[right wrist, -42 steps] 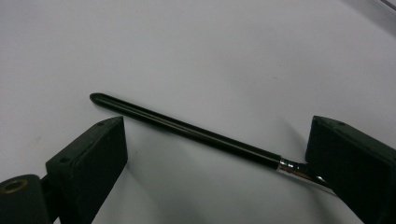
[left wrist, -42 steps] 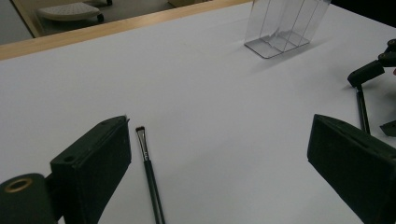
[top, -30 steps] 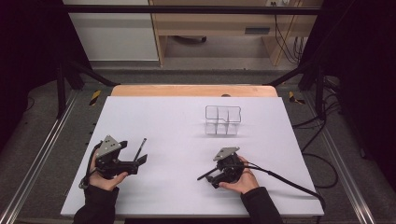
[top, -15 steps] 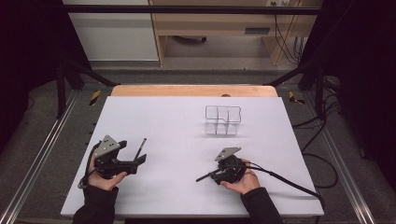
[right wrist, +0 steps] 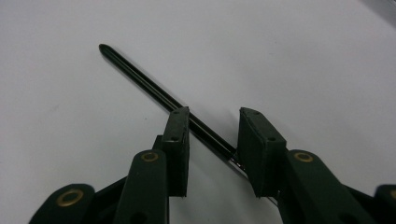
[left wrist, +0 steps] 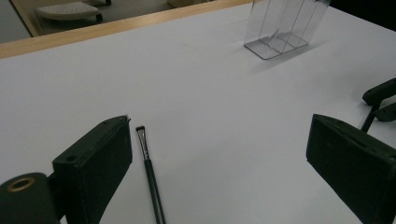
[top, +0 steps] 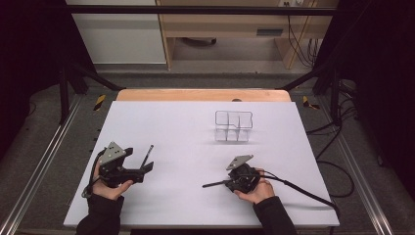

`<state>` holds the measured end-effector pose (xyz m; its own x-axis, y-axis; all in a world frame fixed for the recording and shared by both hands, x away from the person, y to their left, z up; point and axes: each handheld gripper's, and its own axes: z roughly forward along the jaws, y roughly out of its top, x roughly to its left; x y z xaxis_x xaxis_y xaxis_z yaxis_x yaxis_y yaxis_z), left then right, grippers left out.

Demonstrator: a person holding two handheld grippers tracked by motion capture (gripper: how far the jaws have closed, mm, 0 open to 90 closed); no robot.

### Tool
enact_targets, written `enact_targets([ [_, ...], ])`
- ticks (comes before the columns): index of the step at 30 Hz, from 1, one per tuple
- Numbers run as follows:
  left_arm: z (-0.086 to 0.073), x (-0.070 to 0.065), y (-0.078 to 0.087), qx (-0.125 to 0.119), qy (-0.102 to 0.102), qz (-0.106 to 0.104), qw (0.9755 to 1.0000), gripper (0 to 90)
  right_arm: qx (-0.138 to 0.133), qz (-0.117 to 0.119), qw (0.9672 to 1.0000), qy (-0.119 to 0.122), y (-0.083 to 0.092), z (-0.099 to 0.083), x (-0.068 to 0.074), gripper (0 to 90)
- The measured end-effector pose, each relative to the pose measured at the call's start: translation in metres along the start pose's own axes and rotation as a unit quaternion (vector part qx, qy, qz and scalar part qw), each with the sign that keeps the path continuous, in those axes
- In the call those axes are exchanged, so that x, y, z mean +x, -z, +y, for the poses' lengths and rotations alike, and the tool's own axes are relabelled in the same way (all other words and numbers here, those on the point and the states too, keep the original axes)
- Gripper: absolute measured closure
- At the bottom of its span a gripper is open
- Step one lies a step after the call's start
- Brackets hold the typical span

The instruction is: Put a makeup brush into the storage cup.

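right tongs (right wrist: pixel 212 135): straddling a thin black stick (right wrist: pixel 154 88) lying diagonally on the white surface (top: pixel 195 132), seemingly not yet clamped | left tongs (left wrist: pixel 219 158): gaping, makeup brush (left wrist: pixel 149 172) lying lengthwise beside one jaw

Brush (left wrist: pixel 148 172) handle by my left hand-held gripper (left wrist: pixel 219 158) runs off the bottom edge, length unknown. Clear organizer (left wrist: pixel 286 25) cut off at top. Under my right hand-held gripper (right wrist: pixel 212 140), black stick's (right wrist: pixel 154 88) near end hidden behind the pad; can't tell if pads touch it.
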<state>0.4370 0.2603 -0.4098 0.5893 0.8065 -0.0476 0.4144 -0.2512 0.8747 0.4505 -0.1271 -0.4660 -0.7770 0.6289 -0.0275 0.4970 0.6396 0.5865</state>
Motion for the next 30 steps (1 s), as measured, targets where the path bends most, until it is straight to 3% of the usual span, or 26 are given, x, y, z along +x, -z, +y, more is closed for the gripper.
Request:
enact_targets([
  [7, 0.0, 0.0, -0.001, 0.002, -0.001, -0.002, 1.0, 6.0, 0.002, 0.0, 0.9999, 0.014, 0.001, -0.001, 0.001, 66.9],
  [30, 0.0, 0.0, 0.0, 0.001, 0.002, -0.004, 1.0, 6.3, 0.022, 0.015, 0.9994, 0.023, 0.01, -0.006, 0.01, 79.0],
])
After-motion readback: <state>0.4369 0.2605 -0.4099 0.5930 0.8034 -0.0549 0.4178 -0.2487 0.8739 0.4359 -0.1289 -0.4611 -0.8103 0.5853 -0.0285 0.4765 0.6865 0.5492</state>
